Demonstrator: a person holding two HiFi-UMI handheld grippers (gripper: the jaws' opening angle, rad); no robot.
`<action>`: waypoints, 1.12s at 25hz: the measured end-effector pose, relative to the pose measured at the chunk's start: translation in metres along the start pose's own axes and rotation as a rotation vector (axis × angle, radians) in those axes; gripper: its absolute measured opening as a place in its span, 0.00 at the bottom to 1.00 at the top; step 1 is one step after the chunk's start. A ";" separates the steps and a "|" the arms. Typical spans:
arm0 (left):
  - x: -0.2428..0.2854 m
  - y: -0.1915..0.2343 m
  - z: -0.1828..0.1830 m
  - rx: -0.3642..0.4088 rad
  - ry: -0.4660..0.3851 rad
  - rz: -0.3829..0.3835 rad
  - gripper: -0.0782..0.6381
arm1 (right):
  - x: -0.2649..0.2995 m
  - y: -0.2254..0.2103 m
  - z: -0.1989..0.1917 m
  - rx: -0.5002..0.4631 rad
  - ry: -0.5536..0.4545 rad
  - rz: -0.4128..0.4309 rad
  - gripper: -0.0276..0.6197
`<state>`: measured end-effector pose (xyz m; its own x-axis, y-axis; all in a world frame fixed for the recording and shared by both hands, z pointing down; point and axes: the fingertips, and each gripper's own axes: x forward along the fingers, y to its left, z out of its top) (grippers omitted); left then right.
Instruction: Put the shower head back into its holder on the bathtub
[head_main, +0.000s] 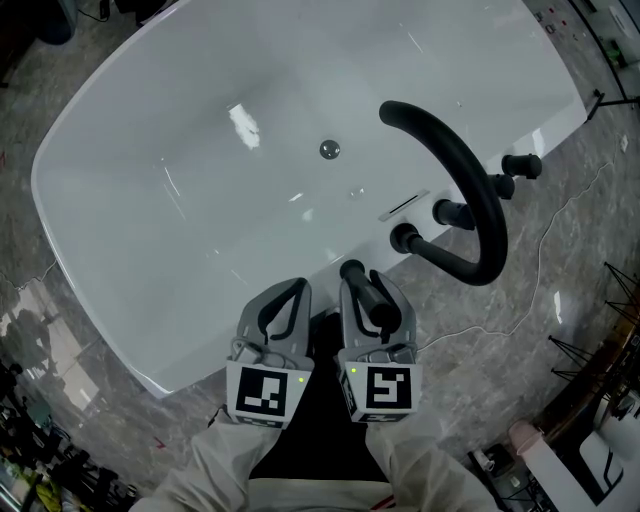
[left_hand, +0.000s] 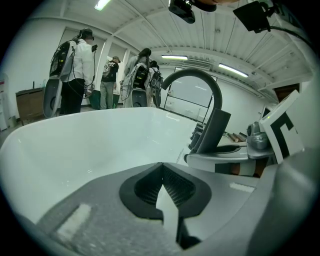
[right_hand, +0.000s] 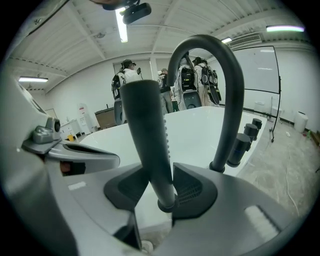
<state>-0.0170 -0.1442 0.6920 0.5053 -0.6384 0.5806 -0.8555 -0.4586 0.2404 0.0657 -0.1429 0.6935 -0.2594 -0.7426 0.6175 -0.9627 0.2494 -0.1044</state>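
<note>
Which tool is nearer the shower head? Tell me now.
Right. The right tool has the shower head between its jaws; the left tool sits alongside, to its left, jaws together.

Grey left tongs (head_main: 290, 296), right tongs (head_main: 367, 290); marker cubes (head_main: 265, 392); white sleeves (head_main: 225, 465)

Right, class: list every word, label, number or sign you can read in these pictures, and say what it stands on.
No readable text anywhere.
Cubes on the left gripper and right gripper: black-and-white square patterns only, no letters.
Bathtub and shower head: no brand mark visible.
</note>
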 end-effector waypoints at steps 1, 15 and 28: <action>-0.001 -0.001 0.000 0.001 0.000 -0.003 0.11 | 0.000 0.000 -0.001 0.004 0.005 -0.002 0.27; -0.031 0.000 0.010 0.037 -0.018 -0.033 0.11 | -0.026 0.001 -0.013 0.055 0.080 -0.050 0.31; -0.090 -0.018 0.090 0.130 -0.062 -0.065 0.11 | -0.102 0.004 0.076 0.038 -0.019 -0.050 0.28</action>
<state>-0.0368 -0.1346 0.5653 0.5689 -0.6397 0.5169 -0.8009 -0.5738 0.1713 0.0822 -0.1131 0.5704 -0.2115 -0.7653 0.6079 -0.9768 0.1878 -0.1033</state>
